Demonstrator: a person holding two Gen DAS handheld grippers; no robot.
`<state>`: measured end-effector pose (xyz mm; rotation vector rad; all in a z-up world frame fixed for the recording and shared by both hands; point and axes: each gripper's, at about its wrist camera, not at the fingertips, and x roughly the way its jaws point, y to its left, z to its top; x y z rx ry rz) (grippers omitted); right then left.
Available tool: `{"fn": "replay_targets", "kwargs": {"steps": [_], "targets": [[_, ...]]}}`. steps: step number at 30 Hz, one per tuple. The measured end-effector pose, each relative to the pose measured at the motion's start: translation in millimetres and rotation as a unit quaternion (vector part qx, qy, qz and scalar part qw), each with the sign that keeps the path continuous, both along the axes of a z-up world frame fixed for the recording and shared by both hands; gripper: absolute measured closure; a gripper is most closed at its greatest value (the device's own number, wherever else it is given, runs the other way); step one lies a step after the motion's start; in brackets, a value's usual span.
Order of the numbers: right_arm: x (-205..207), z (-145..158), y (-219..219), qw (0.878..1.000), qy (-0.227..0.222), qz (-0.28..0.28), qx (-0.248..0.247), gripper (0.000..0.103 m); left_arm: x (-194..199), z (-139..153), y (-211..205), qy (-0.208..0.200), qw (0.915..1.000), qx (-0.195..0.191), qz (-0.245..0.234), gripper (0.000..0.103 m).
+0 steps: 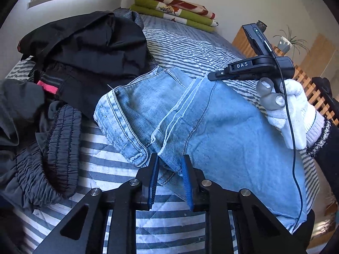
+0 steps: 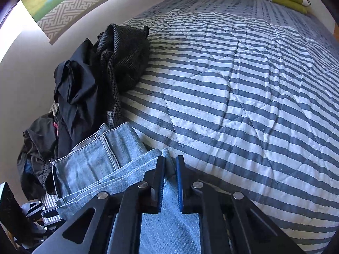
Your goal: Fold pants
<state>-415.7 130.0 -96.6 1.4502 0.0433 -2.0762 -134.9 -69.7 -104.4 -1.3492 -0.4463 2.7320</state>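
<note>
Left hand-held gripper pinching jeans hem, right hand-held gripper nipping edge, open quilt beyond

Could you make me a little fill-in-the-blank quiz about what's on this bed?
1. Both grippers are pinching light blue ____.
2. The quilt has blue and white ____.
3. The heap of dark clothes lies to the ____ of the denim in both views.
4. The hand holding the right gripper wears a white ____.

Missing words: jeans; stripes; left; glove
</note>
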Motion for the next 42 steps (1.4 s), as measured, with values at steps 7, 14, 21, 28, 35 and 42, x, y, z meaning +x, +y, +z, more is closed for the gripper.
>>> {"fn": "replay_targets", "kwargs": {"steps": [7, 14, 21, 28, 35, 42], "targets": [[5, 3, -7, 1.000, 0.026, -0.002, 0.015, 0.096, 3, 1, -8, 0.001, 0.9996, 0.017, 0.021, 0.079], [7, 9, -2, 1.000, 0.026, -0.011, -0.003, 0.096, -2, 1, 2, 0.008, 0.9999, 0.010, 0.006, 0.084], [12, 21, -3, 0.999, 0.045, -0.017, -0.003, 0.096, 5, 8, -1, 0.028, 0.9994, 0.017, 0.012, 0.099], [3, 17, -11, 0.998, 0.052, -0.020, -0.013, 0.096, 6, -5, -14, 0.011, 0.9991, 0.028, 0.031, 0.099], [-12, -14, -18, 0.999, 0.020, -0.035, 0.023, 0.090, 4, -4, -10, 0.005, 0.9996, -0.002, 0.029, 0.093], [40, 61, 65, 0.996, 0.040, -0.074, -0.028, 0.088, 15, 24, -1, 0.047, 0.9975, 0.052, -0.005, 0.089]]}}
